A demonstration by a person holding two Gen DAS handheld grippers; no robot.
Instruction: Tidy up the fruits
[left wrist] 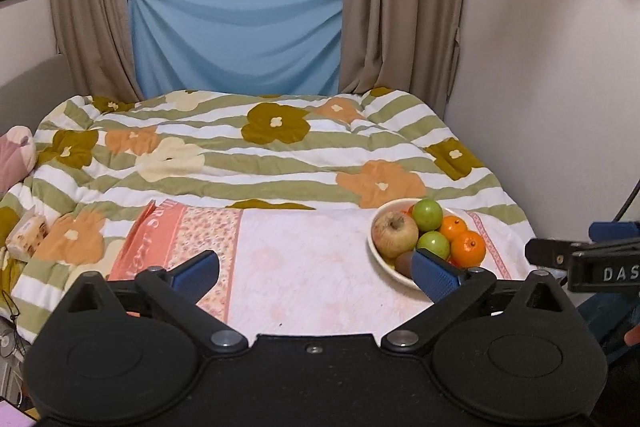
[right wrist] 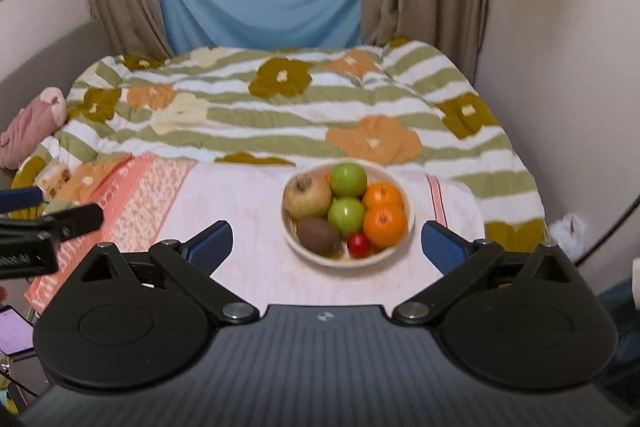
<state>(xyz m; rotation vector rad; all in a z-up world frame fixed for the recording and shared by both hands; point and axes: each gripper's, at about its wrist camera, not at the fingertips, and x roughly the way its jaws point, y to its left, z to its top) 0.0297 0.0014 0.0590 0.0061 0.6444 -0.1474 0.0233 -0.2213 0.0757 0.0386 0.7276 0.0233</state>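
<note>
A cream bowl [right wrist: 404, 239] of fruit sits on a pink towel [right wrist: 240, 211] on the bed. It holds a yellowish apple [right wrist: 306, 195], two green apples [right wrist: 348, 179], two oranges [right wrist: 385, 221], a brown kiwi [right wrist: 319, 235] and a small red fruit [right wrist: 358, 245]. My right gripper [right wrist: 327, 247] is open, raised above the bowl's near rim, with nothing in its jaws. In the left wrist view the bowl [left wrist: 376, 253] lies at the right, partly behind one blue finger [left wrist: 434, 277]. My left gripper [left wrist: 316, 273] is open and empty over the bare towel [left wrist: 304, 267].
A flowered, striped quilt [left wrist: 256, 155] covers the bed behind the towel. A pink plush toy [right wrist: 32, 127] and a tissue pack [left wrist: 28, 237] lie at the left edge. A wall [right wrist: 568, 67] runs along the right. Curtains and a blue cloth [left wrist: 236, 39] hang at the head.
</note>
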